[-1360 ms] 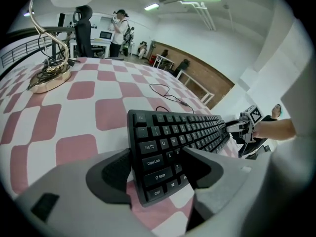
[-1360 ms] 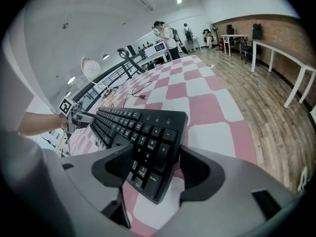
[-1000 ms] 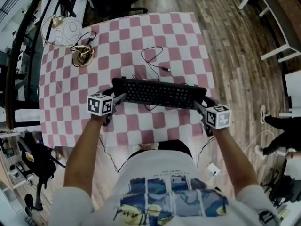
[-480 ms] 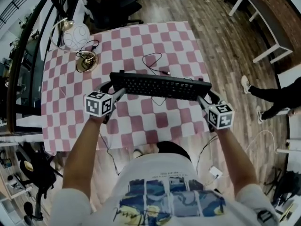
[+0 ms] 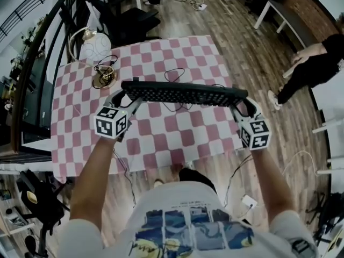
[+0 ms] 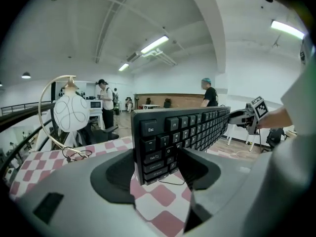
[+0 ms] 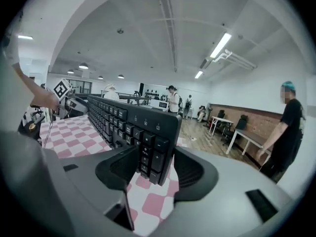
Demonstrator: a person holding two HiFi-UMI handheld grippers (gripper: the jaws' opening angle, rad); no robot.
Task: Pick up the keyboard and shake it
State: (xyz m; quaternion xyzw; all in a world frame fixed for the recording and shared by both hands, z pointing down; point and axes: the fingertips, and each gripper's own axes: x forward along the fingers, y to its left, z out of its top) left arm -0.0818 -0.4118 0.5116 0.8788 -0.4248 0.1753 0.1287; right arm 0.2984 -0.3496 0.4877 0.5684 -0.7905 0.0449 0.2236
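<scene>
A black keyboard (image 5: 183,94) hangs level above the pink-and-white checked table (image 5: 161,138), carried by its two ends. My left gripper (image 5: 128,98) has the Esc end (image 6: 150,132) between its jaws, which are closing, and the pads press on both faces. My right gripper (image 5: 240,105) is shut on the number-pad end (image 7: 153,142). In the left gripper view the keyboard (image 6: 197,127) stands on edge and runs away toward the right gripper (image 6: 252,116). Its thin black cable (image 5: 174,71) trails onto the cloth.
At the table's far left corner stand a white globe lamp (image 5: 94,50) with a brass base (image 5: 105,79) and its cord. A black chair (image 5: 131,18) stands beyond the table. A person in black (image 5: 317,63) stands on the wood floor at the right.
The keyboard has risen off the cloth and moved slightly away from me, both grippers going up with it. A person has walked into view at the right.
</scene>
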